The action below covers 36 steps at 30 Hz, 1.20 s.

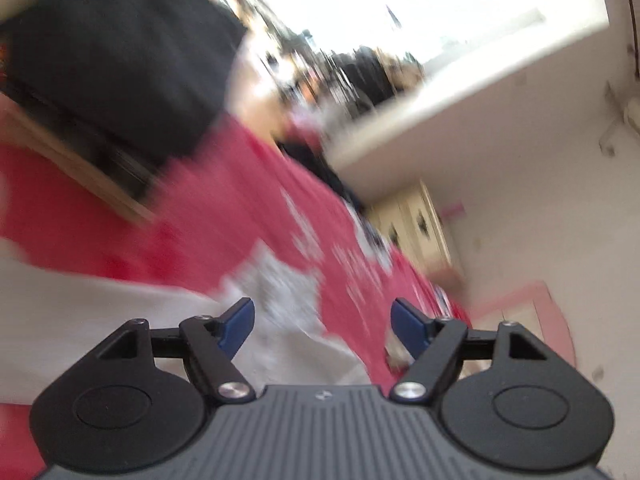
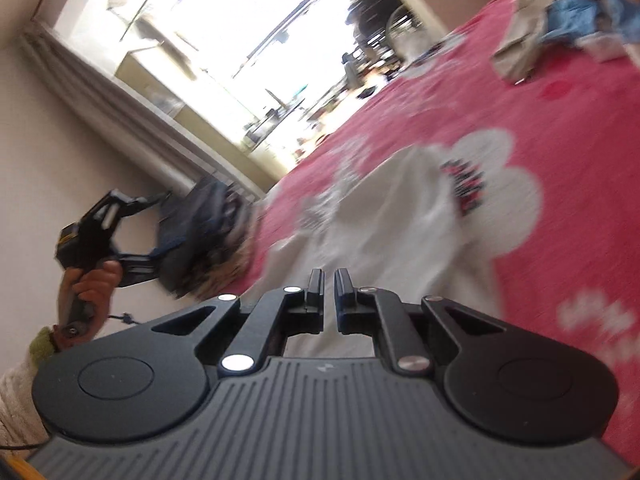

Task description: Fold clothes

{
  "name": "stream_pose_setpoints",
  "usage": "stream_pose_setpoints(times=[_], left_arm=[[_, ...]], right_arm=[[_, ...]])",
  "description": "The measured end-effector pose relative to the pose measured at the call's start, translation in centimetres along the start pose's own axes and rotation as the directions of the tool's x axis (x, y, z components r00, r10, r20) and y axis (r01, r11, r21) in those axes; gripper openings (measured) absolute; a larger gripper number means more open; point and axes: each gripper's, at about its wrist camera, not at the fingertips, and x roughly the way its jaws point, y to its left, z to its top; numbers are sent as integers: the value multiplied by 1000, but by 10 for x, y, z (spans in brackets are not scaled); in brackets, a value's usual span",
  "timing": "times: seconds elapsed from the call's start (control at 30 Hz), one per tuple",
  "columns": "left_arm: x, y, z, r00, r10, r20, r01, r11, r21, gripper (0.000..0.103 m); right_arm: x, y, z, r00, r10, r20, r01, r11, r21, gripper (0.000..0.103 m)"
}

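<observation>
white top, soft and limp on the red bedspread

my left claw [image 1: 322, 322] gapes empty; my right claw [image 2: 328, 286] is nearly closed, a grip on the white top [image 2: 384, 216] unclear. i'd pinch its hem.

A white garment [image 2: 384, 216] with a red-and-black print is lying rumpled on the pink flowered bedcover [image 2: 560, 128]. A beige garment [image 2: 520, 40] and a blue one [image 2: 580, 16] are lying heaped far off.

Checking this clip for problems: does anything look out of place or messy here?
Yes: a crumpled heap of beige and blue clothes lies unfolded at the far end of the red bedspread.
</observation>
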Motion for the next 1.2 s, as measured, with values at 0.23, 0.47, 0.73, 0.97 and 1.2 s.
stream_pose_setpoints(times=[0.23,0.47,0.73,0.97,1.2], left_arm=[[-134,100,1,948,272,168,-254,960,-119,80],[-147,232,-49,914,398,72,-334,843,-423,79],[-136,329,-90,918,377,122,-174,661,-730,79],[-125,383,-95,931,328,160,-60,571,-819,79],[-102,419,-104,932,338,132,-33,441,-897,71]], right_arm=[[42,53,-34,986,71,-152,-74,997,-12,6],[84,91,-72,956,66,-285,-79,996,-33,7],[90,101,-82,948,11,-319,-29,998,-54,8],[107,99,-88,944,-17,-331,5,999,-38,11],[119,109,-95,941,-11,-338,-3,999,-41,16]])
